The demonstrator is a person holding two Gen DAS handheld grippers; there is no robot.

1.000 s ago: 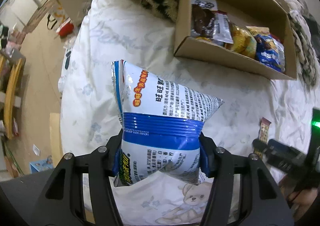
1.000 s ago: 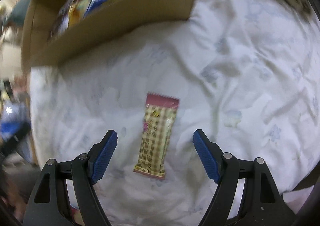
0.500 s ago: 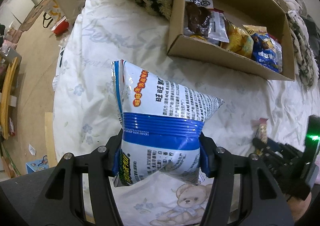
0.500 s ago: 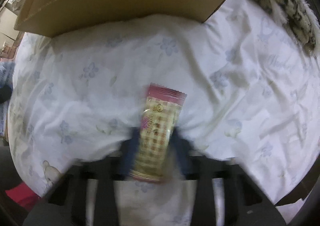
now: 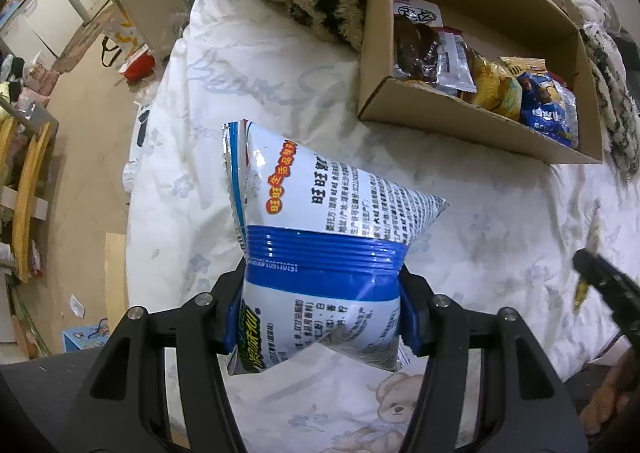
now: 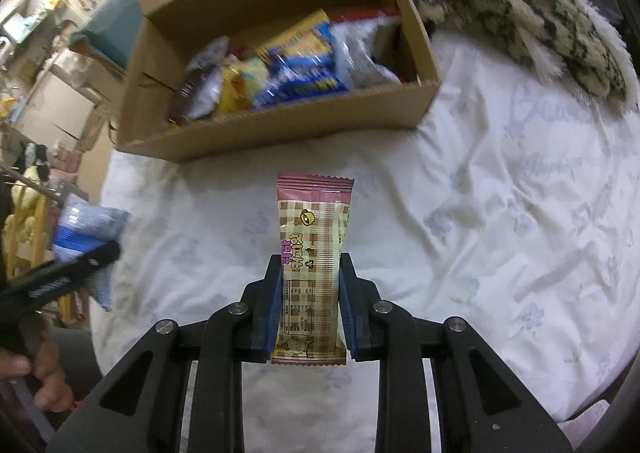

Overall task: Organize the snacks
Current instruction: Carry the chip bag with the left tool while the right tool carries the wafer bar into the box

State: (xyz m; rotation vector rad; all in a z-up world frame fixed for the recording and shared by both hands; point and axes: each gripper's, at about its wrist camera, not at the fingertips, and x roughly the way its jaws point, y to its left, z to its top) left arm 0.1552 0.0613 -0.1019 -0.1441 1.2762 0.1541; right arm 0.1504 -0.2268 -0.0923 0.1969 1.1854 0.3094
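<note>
With open brown cardboard box (image 6: 280,133) at twelve o'clock awaiting snacks, right gripper (image 6: 308,305) jaws just closed, now clamp pink-checked wafer bar packet (image 6: 312,265); left gripper (image 5: 320,317) jaws squeeze puffy blue-white snack bag (image 5: 320,253), both clear of bed (image 6: 500,233) for dropping in.

A puffy white-and-blue snack bag (image 5: 320,253) and a slim pink-checked snack bar (image 6: 312,273) are each held above the bedsheet, near an open cardboard box (image 6: 280,129) already filled with assorted snack packets.
</note>
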